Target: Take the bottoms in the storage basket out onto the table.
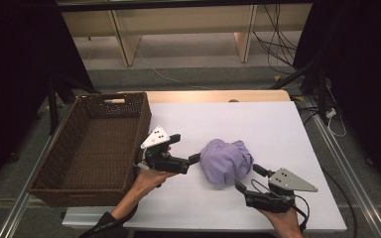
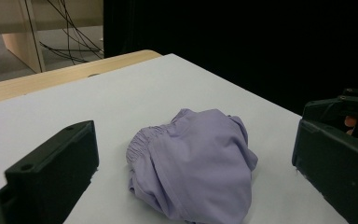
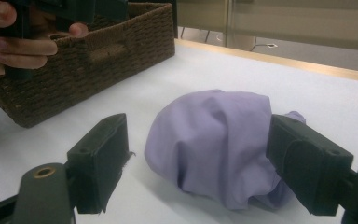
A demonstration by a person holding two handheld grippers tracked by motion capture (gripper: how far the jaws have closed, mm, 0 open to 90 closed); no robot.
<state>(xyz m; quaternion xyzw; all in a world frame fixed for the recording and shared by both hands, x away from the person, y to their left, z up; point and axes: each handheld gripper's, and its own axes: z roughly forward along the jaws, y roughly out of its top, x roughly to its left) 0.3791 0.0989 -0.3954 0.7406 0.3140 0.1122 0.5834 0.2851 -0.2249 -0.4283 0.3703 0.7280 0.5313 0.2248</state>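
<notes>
Wicker basket (image 1: 92, 144) sits left of the lavender cloth (image 1: 225, 160), apparently untouched.

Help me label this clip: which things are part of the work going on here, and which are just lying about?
In the job:
- purple cloth, bunched on the table
- left tool, open, beside the cloth
- right tool, open, beside the cloth
- wicker basket, empty, probably where the cloth goes

Lying about:
- cables on the floor behind the table
- wooden furniture legs
</notes>
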